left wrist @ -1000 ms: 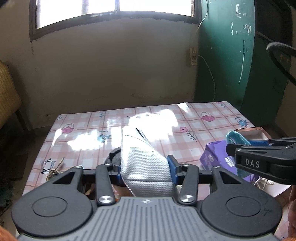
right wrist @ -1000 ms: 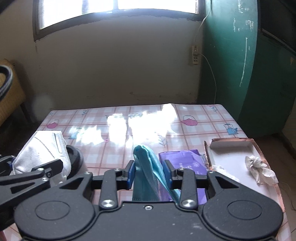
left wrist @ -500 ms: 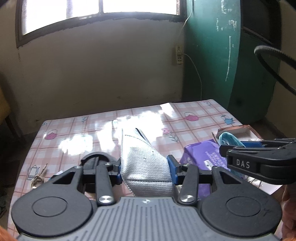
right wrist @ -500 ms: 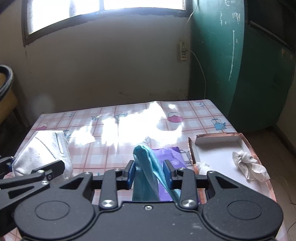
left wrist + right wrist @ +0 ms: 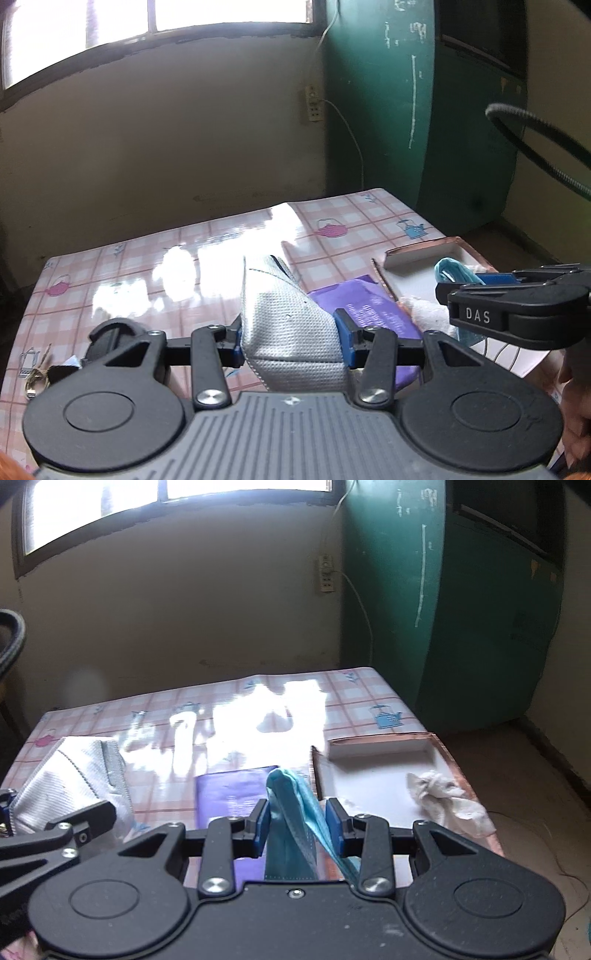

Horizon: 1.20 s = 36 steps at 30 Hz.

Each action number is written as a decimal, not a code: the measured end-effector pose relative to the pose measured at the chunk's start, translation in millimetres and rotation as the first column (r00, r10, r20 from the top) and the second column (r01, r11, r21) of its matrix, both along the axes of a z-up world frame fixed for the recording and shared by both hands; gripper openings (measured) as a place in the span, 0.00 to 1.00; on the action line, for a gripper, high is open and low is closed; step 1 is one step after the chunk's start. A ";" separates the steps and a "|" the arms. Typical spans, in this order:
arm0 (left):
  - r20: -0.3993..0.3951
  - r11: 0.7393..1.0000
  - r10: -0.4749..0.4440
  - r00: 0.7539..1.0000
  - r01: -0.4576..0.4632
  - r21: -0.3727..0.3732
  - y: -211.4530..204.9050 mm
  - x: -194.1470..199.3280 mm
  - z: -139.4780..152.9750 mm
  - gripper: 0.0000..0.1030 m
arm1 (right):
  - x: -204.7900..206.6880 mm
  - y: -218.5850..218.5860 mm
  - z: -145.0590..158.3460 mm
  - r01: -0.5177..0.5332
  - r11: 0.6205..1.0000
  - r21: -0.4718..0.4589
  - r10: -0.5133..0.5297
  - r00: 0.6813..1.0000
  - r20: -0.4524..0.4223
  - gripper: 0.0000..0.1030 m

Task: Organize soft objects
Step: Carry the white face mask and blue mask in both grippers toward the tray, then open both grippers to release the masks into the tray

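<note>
Between left gripper [image 5: 290,341] pads, white mask [image 5: 284,325].

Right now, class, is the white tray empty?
No. A crumpled white cloth lies in the tray, near its right edge.

The table [image 5: 354,701], covered in pink checked oilcloth printed with teapots, carries a purple packet [image 5: 229,794] near its right side and, just beside that at the right edge, a shallow white tray [image 5: 369,775]. Keys [image 5: 35,380] lie at the left edge.
</note>
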<state>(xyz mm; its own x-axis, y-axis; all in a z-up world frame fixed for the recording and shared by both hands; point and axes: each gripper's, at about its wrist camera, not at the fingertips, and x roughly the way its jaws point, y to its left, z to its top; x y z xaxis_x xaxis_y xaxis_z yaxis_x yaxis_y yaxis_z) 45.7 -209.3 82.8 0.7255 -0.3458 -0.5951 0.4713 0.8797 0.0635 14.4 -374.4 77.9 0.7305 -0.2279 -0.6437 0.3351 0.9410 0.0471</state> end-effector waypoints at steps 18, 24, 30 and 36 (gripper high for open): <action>-0.019 0.992 -0.125 0.992 0.125 0.007 -70.3 -12.6 -10.7 0.46 | -10.3 -73.3 -6.9 -0.059 0.998 -0.035 0.057 0.997 -0.045 0.40; -0.040 0.983 -0.180 0.983 0.181 0.010 -96.0 -12.5 -16.9 0.46 | -0.6 -100.8 -10.6 -0.085 0.996 -0.023 0.083 0.995 -0.063 0.40; -0.053 0.969 -0.246 0.968 0.246 0.004 -121.9 -9.1 -24.1 0.46 | 16.9 -122.5 -19.7 -0.110 0.994 0.005 0.110 0.990 -0.086 0.44; -0.077 0.959 -0.285 0.955 0.283 -0.033 -142.3 1.7 -36.7 0.47 | 34.4 -141.8 -25.1 -0.093 0.995 0.022 0.095 0.992 -0.087 0.49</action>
<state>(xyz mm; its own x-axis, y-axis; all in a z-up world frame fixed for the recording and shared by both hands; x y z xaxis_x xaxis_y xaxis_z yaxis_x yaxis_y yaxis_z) 47.4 -351.6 46.1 0.5455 -0.5439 -0.6377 0.7047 0.7095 -0.0024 48.8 -516.1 52.8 0.6884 -0.1489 -0.7099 0.2487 0.9678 0.0382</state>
